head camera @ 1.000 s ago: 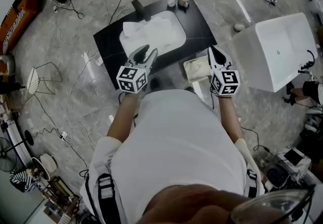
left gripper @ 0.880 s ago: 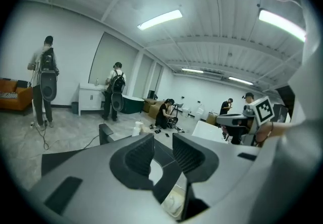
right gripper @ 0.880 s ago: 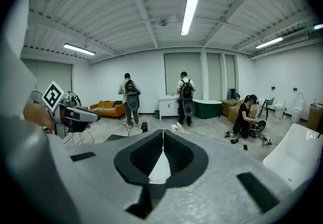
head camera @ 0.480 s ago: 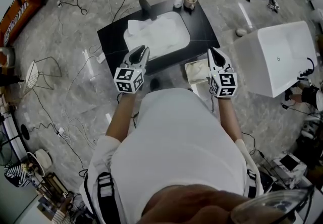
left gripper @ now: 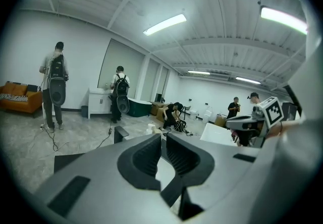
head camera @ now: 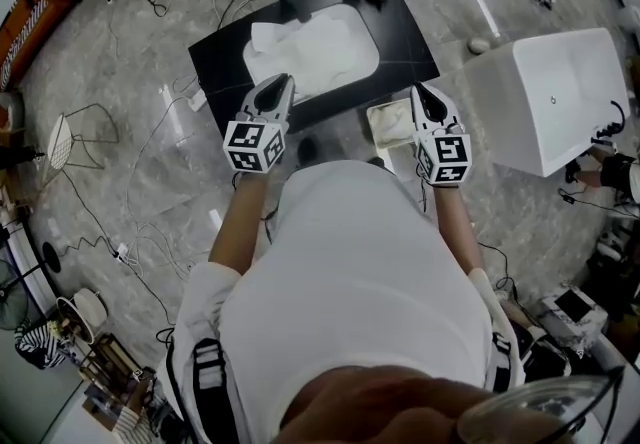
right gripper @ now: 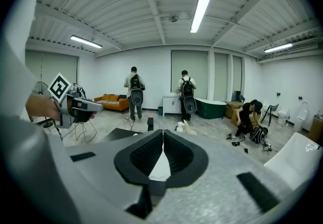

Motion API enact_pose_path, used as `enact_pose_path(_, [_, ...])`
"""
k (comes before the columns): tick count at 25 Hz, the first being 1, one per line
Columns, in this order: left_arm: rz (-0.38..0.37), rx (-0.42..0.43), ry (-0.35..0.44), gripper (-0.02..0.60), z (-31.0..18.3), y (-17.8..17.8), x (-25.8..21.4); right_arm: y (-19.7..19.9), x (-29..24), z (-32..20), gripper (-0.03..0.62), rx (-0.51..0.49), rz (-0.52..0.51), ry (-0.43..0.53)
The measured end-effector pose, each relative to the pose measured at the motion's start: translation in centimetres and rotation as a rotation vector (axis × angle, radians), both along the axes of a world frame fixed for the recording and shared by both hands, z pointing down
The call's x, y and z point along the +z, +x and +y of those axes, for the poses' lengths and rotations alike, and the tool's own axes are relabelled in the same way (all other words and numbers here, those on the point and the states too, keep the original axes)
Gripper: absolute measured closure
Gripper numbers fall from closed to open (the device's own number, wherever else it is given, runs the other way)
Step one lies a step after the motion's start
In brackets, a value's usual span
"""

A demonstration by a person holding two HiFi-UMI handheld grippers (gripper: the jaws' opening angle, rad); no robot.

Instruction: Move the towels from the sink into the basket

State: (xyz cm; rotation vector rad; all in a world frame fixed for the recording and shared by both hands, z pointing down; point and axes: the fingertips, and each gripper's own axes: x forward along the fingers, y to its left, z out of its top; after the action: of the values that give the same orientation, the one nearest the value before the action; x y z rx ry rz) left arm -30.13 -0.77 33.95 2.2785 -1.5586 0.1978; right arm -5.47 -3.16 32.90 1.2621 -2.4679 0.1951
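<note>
Head view: the white towels point(head camera: 312, 50) lie heaped in the sink point(head camera: 372, 60), which is set in the black surface point(head camera: 215, 77) at upper centre. The cream basket point(head camera: 371, 128) stands just right of that surface's near edge, probably kept close for a short carry. The left gripper point(head camera: 279, 83) is over the near edge, short of the towels; its fingers have just closed on nothing. The right gripper point(head camera: 421, 93) hangs above the basket, fingers together and empty. Judged as an approach: the fingers must open before any towel can be taken.
</note>
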Motion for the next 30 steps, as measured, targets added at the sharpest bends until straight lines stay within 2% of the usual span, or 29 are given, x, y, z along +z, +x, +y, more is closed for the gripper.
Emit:
enact_pose_path(6, [-0.019, 0.029, -0.062, 0.548, -0.5, -0.5, 3.2, -0.8, 1.5, 0.2, 0.589, 0.010, 0.003, -0.040])
enact_pose_path(12, [-0.058, 0.095, -0.136, 0.546, -2.1, -0.9, 8.7, -2.8, 4.6, -0.2, 0.589, -0.010, 0.023, -0.077])
enact_pose_path(18, [-0.167, 0.240, -0.241, 0.541, -4.5, -0.7, 17.0, -5.4, 8.9, -0.5, 0.589, -0.028, 0.052, -0.143])
enact_pose_path(19, [-0.195, 0.266, -0.257, 0.528, -5.0, -0.7, 18.5, -5.9, 9.7, -0.6, 0.589, -0.032, 0.054, -0.154])
enact_pose_path(21, [-0.252, 0.316, -0.287, 0.445, -6.3, -0.8, 21.4, -6.9, 11.5, -0.7, 0.589, -0.039, 0.057, -0.177])
enact_pose_path(25, [-0.322, 0.387, -0.349, 0.413, -8.8, -0.8, 27.4, -8.8, 15.7, -1.0, 0.589, -0.024, 0.034, -0.229])
enact_pose_path(30, [-0.401, 0.438, -0.443, 0.325, -11.2, -0.4, 35.1, -10.0, 20.6, -0.6, 0.589, 0.041, -0.014, -0.308])
